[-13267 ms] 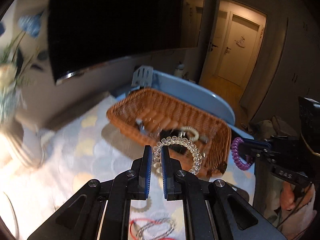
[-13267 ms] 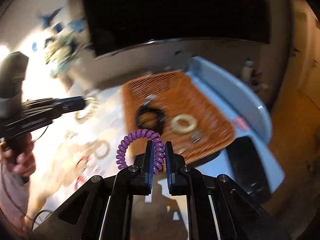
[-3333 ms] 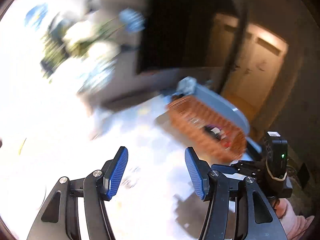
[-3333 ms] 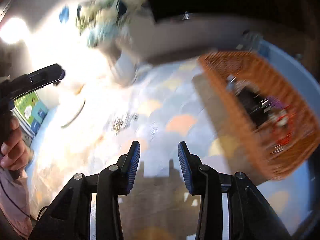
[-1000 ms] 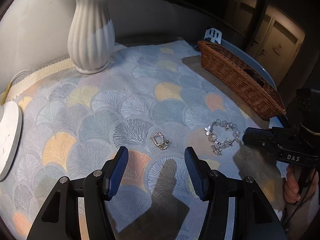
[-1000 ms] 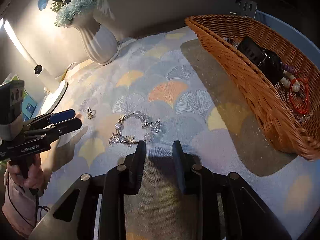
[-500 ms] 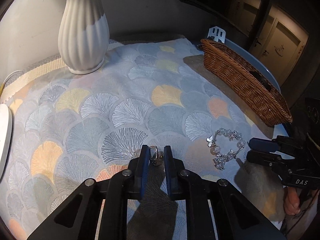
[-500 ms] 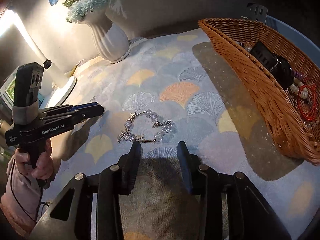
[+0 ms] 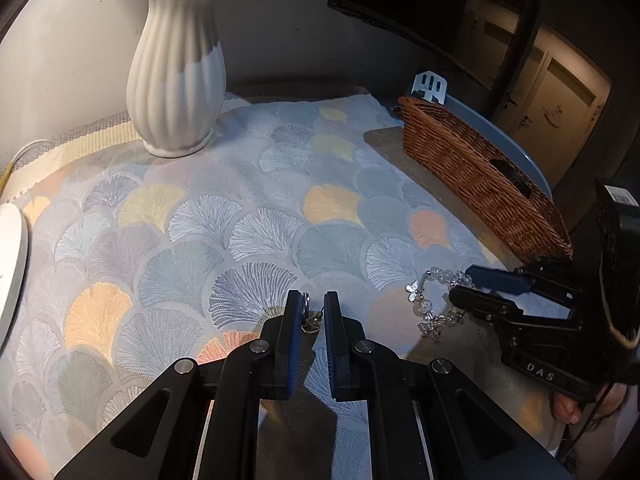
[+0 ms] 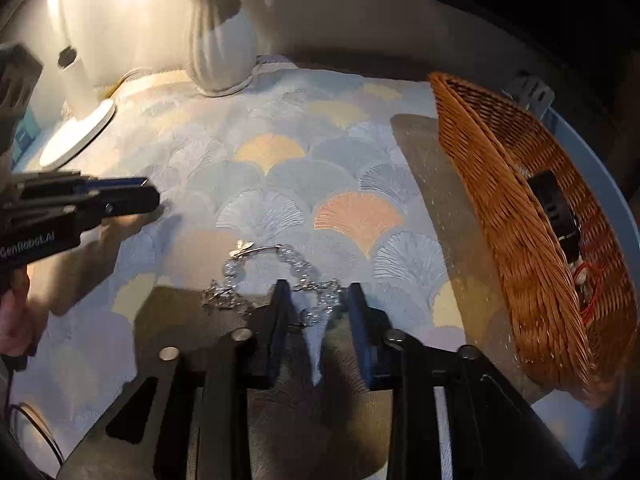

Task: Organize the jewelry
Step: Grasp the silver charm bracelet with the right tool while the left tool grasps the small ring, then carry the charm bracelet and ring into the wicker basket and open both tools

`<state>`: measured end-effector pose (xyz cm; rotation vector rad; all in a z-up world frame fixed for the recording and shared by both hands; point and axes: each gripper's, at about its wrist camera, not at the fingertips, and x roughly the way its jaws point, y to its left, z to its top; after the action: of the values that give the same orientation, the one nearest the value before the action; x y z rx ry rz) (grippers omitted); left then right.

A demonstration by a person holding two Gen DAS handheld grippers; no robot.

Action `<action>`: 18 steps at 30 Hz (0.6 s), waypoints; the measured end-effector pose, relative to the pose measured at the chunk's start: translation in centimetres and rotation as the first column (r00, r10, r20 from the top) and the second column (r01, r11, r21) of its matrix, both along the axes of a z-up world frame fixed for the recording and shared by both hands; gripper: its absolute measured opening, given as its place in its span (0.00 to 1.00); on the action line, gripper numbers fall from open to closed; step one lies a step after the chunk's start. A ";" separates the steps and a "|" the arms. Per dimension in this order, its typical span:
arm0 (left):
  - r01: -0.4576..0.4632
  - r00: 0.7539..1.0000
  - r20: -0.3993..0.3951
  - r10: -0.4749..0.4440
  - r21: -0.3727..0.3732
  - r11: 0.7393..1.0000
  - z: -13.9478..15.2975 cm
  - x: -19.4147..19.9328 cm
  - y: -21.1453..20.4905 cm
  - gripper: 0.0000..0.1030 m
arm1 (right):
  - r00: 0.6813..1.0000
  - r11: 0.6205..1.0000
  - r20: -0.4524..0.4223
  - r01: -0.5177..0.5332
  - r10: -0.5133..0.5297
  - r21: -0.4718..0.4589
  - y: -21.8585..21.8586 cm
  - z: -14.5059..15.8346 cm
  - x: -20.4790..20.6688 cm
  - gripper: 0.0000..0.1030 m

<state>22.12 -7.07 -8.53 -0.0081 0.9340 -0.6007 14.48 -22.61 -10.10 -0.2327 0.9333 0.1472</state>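
A small metal earring [image 9: 307, 316] sits between the fingers of my left gripper [image 9: 312, 312], which is nearly closed around it, low over the patterned cloth. A clear-bead bracelet [image 10: 280, 276] lies on the cloth; it also shows in the left wrist view [image 9: 434, 300]. My right gripper [image 10: 316, 300] is open, its fingers straddling the near right part of the bracelet. The wicker basket [image 10: 520, 216] on the right holds a black item and red cord; it also shows in the left wrist view [image 9: 480, 176].
A white ribbed vase [image 9: 174, 68] with flowers stands at the back of the cloth. A white lamp base [image 10: 78, 132] is at the left. A dark screen [image 9: 420, 4] hangs behind. The blue table edge [image 10: 592, 168] runs beyond the basket.
My right gripper moved forward and down so its open fingers now straddle the bracelet. My left gripper stays closed around the earring and has lifted slightly.
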 end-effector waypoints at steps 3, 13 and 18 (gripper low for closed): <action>0.002 1.000 -0.017 -0.002 -0.037 0.999 0.1 0.2 0.6 0.11 | 1.000 0.999 -0.021 -0.020 0.019 -0.034 0.7 0.3 -0.8 0.11; 0.090 0.995 -0.026 -0.099 -0.244 0.966 5.4 -1.0 1.7 0.11 | 0.998 0.982 0.062 -0.043 0.032 0.186 -4.1 8.2 -6.2 0.10; 0.148 0.989 0.025 -0.147 -0.260 0.954 9.8 -2.3 -0.5 0.11 | 0.990 0.982 0.139 -0.010 -0.017 0.188 -7.2 11.9 -7.5 0.10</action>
<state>19.78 -7.53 1.27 -0.1739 0.8488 -0.8598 7.00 -29.77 1.82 -0.0648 0.7746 0.2123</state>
